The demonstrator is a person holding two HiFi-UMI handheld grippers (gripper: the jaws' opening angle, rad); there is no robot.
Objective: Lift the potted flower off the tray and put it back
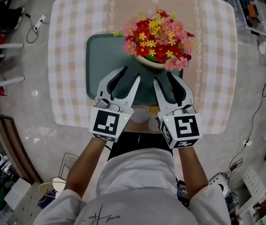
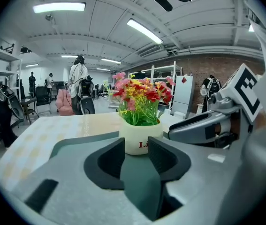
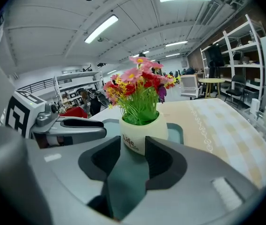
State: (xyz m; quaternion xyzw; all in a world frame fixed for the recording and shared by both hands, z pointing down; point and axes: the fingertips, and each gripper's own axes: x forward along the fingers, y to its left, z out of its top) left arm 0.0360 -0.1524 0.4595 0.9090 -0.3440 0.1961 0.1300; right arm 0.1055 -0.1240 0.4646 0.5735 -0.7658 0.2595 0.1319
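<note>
Checked-cloth table (image 1: 72, 55); teal tray (image 1: 104, 64) lying mid-table.

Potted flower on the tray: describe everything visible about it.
The potted flower is a dense bunch of red, pink and yellow blooms on green stems, set in a round, cream, smooth-looking pot with "Life" lettered on its side. It stands upright, its base resting on the far part of the dark green flat tray. The left gripper and right gripper point at it with jaws apart. Neither appears to touch it.
</note>
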